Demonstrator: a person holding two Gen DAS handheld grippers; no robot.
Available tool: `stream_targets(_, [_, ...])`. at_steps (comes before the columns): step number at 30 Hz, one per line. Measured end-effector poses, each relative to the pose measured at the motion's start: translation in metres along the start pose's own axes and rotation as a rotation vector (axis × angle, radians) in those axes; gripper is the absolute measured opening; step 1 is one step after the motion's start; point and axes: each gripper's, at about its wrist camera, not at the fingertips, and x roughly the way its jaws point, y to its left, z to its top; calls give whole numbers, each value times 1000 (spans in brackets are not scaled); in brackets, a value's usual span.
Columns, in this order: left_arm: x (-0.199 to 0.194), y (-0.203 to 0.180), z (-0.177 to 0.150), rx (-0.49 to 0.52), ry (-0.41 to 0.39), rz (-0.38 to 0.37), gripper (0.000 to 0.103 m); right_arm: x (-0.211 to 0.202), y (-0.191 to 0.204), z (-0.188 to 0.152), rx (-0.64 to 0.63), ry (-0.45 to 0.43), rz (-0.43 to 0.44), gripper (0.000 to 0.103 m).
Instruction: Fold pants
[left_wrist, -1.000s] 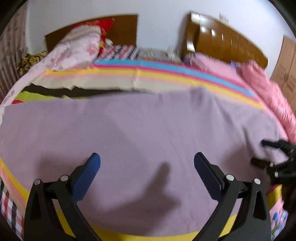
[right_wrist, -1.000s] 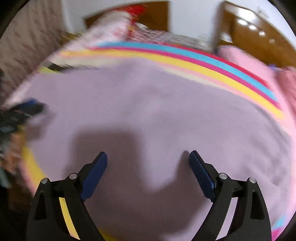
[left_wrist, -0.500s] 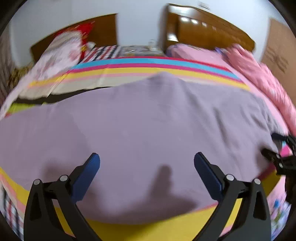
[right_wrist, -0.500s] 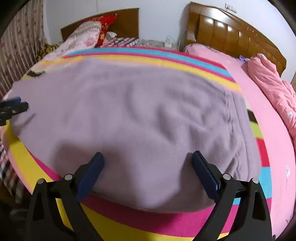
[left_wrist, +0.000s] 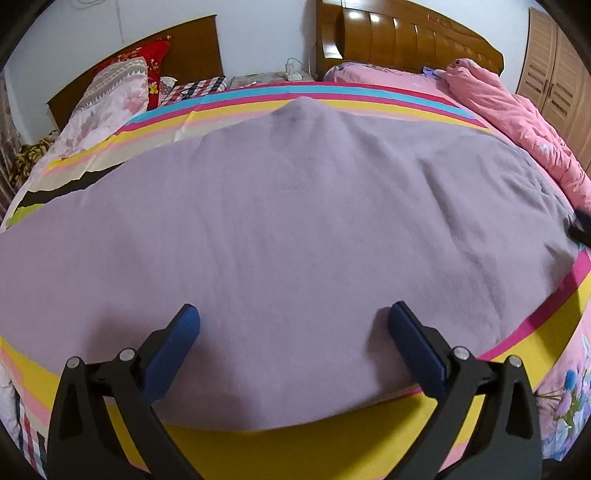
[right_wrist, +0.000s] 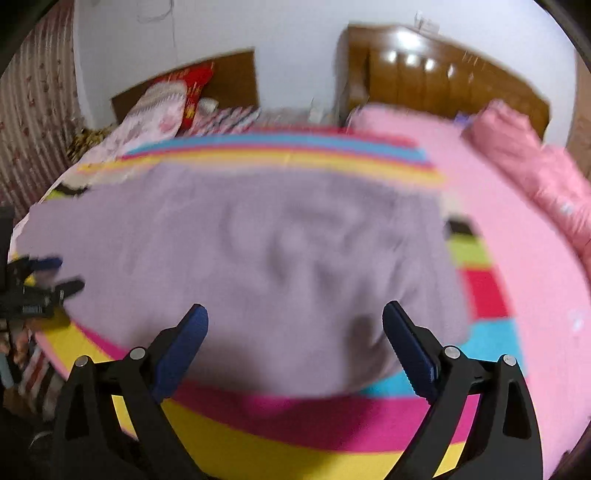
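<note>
Mauve fleece pants (left_wrist: 295, 229) lie spread flat on a bed with a striped sheet (left_wrist: 332, 99); the same pants (right_wrist: 258, 251) fill the blurred right wrist view. My left gripper (left_wrist: 293, 321) hovers open just above the garment's near edge, nothing between its blue pads. My right gripper (right_wrist: 295, 321) is open too, over the pants' near right corner, with its fingers empty. The left gripper (right_wrist: 48, 275) shows at the left edge of the right wrist view. A dark tip of the right gripper (left_wrist: 581, 229) peeks in at the far right of the left wrist view.
A crumpled pink quilt (left_wrist: 517, 122) lies along the right side of the bed. Pillows (left_wrist: 114, 92) and a wooden headboard (left_wrist: 399, 40) stand at the back. A second bed's headboard (left_wrist: 177, 62) is at back left. The bed's near edge (left_wrist: 295, 443) runs below my grippers.
Both grippers have pulled back toward the bed's near edge and risen, so more of the pants and striped sheet shows. Both stayed open. The right wrist view is now blurred by motion.
</note>
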Motion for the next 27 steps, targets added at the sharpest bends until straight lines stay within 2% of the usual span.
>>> stream_targets(3, [0, -4, -1, -3, 1, 2, 102, 5, -18, 11, 46, -10, -45, 92])
stream_targets(4, [0, -4, -2, -3, 1, 0, 102, 18, -27, 8, 59, 38, -67, 92])
stream_targets(6, [0, -4, -2, -3, 0, -1, 102, 46, -42, -2, 75, 139, -165, 92])
stream_targets(8, [0, -4, -2, -2, -4, -3, 102, 46, -54, -11, 176, 112, -89, 92])
stream_targets(10, [-1, -2, -3, -2, -13, -10, 102, 37, -56, -11, 221, 107, -130, 92])
stream_targets(12, [-1, -1, -4, -2, -19, -15, 102, 20, -42, -2, 196, 50, -209, 92])
stream_targets(14, [-3, 3, -2, -15, -12, -45, 101, 8, -22, 15, 152, -3, -203, 92])
stream_targets(15, [-6, 9, -2, -44, -18, -80, 101, 2, -7, 24, 128, -34, -187, 92])
stream_targets(17, [-21, 38, -4, -181, -75, -280, 101, -3, 37, 44, 42, -86, -103, 92])
stream_targets(19, [-33, 66, -7, -278, -130, -377, 101, 6, 85, 61, -46, -100, -2, 92])
stream_targets(20, [-40, 87, -9, -329, -165, -391, 101, 13, 109, 66, -80, -90, 46, 92])
stream_targets(21, [-47, 107, -13, -376, -191, -386, 101, 27, 145, 71, -136, -64, 123, 92])
stream_targets(23, [-57, 156, -26, -490, -228, -365, 101, 45, 197, 79, -221, -31, 209, 92])
stream_targets(26, [-74, 239, -64, -715, -282, -335, 101, 68, 303, 87, -397, 5, 365, 92])
stream_targets(27, [-81, 270, -83, -806, -296, -296, 101, 70, 328, 85, -447, 10, 396, 92])
